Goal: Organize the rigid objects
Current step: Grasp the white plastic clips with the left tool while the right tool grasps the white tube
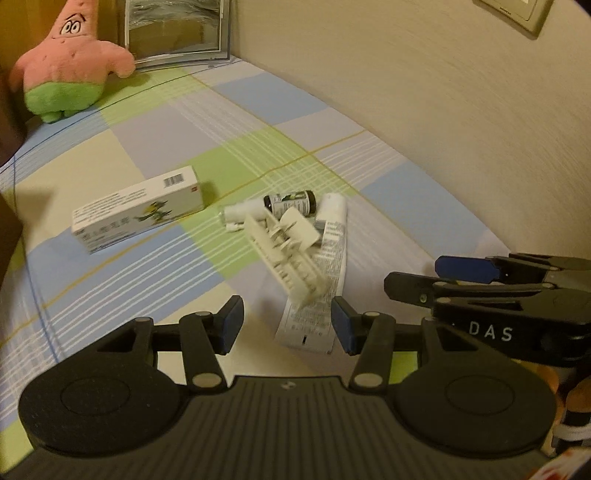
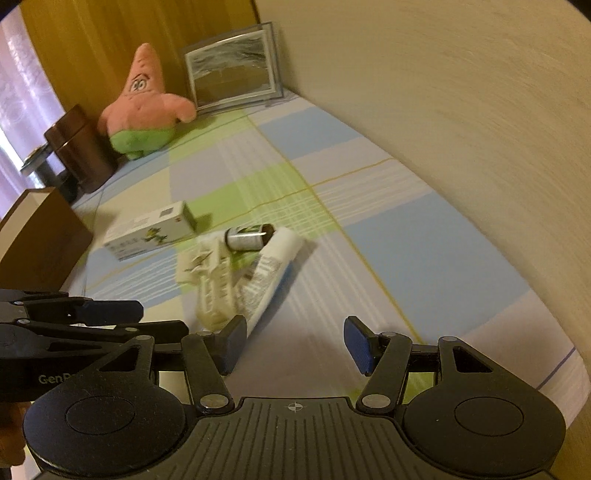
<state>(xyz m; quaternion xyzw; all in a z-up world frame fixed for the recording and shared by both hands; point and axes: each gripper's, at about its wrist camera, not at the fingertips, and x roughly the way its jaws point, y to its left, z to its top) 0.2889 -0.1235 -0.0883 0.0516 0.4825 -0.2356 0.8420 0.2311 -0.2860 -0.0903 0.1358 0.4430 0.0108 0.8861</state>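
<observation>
On the checked cloth [image 1: 110, 155] lies a white carton [image 1: 136, 214] [image 2: 151, 230]. Right of it is a heap: a dark small bottle [image 1: 291, 202] [image 2: 251, 236], a white printed tube [image 1: 328, 258] [image 2: 273, 269], a cream ribbed plastic piece [image 1: 288, 254] [image 2: 214, 288] and a small white cylinder [image 1: 242, 214]. My left gripper [image 1: 288, 325] [image 2: 147, 319] hovers open just short of the heap, with the tube's flat end showing below its fingers. My right gripper [image 2: 297, 343] [image 1: 432, 278] stands open beside it on the right, nothing between its pads.
A pink and green star plush [image 1: 70, 62] [image 2: 144, 107] and a framed picture [image 1: 177, 33] [image 2: 232, 70] stand at the far end. A beige wall [image 2: 443, 129] runs along the right. A dark brown bin [image 2: 77, 147] and a wooden box [image 2: 37, 236] are at the left.
</observation>
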